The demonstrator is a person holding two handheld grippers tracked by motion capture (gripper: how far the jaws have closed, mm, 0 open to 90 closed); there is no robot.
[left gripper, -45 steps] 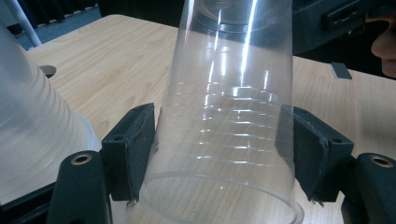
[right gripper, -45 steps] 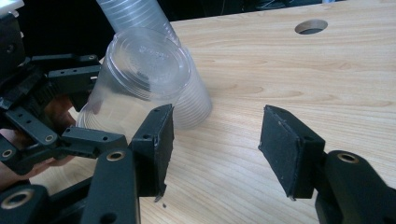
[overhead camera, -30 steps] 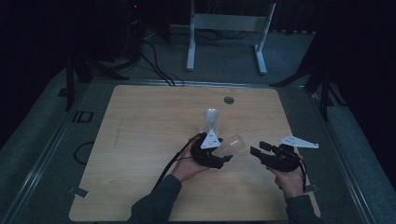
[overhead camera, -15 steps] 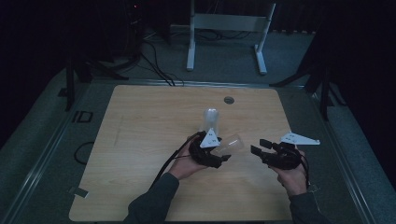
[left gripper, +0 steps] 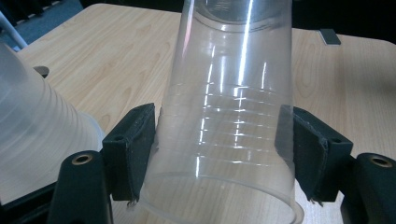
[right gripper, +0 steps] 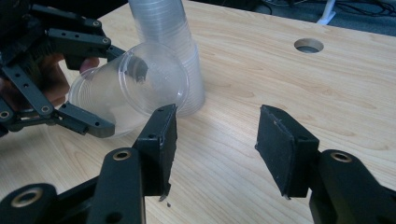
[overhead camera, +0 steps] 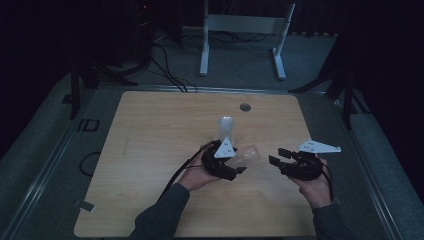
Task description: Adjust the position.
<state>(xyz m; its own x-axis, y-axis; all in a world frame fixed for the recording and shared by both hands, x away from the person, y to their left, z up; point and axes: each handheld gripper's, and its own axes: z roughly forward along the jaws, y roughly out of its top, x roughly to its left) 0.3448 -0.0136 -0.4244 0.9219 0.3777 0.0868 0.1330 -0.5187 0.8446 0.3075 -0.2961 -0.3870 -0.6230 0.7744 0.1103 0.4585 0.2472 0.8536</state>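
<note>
— Plastic, clear and thin, and the left gripper [left gripper: 219, 149] is clamped on it: both black pads [left gripper: 135, 154] press the cup [left gripper: 229, 93] just above its rim, one on each side.

— Where's the cup sitting, then?

— Off the table [right gripper: 280, 84] altogether. It's held on a tilt in mid-air, rim towards the hand and base pointing out at the right gripper [right gripper: 215, 149], with the stack of cups [right gripper: 173, 56] just behind it, standing upside down on the wood.

— And the right one?

— Its jaws have just been drawing in, but there's a gap between the pads and nothing in it. It sits close to the cup's base without touching.

— What worries you?

— First the wall. A cup like this looks soft, and I'd guess a hard squeeze near the rim could buckle it into an oval or crack it. Second, slip: the sides are smooth and tapered, so if the right gripper tugs at the base, I reckon the cup could slide out of the left pads.

— The stack?

— That's the third risk. It's tall, narrow and very near, so a swing of the held cup or the left gripper's linkage might clip it and topple it across the table.

— Anything further out?

— A cable hole [right gripper: 308, 45] near the far edge, well clear. I see no trouble there.
</note>
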